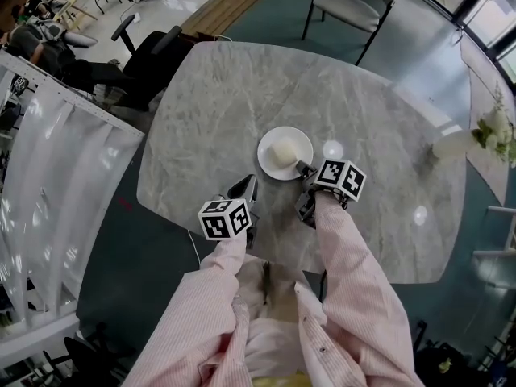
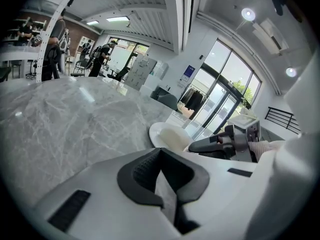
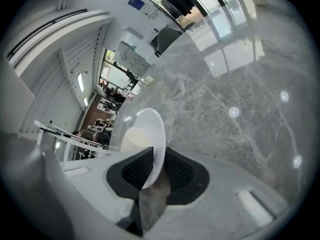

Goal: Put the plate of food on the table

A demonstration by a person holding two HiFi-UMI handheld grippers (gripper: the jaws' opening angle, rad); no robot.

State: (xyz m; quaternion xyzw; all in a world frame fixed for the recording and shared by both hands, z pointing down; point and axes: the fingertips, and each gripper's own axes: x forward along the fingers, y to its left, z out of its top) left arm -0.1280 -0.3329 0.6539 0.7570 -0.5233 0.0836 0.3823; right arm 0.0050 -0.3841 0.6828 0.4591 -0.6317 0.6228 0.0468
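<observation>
The plate (image 1: 266, 142) with its pale lump of food (image 1: 282, 151) sat flat on the marble tabletop (image 1: 218, 95), so the placing looked done. The right claw (image 1: 304, 168) stood slightly spread around the plate's near rim, apparently not pinching it. The left claw (image 1: 245, 189), pressed together and empty, rested nearby. Only backing the right claw away seemed left.
</observation>
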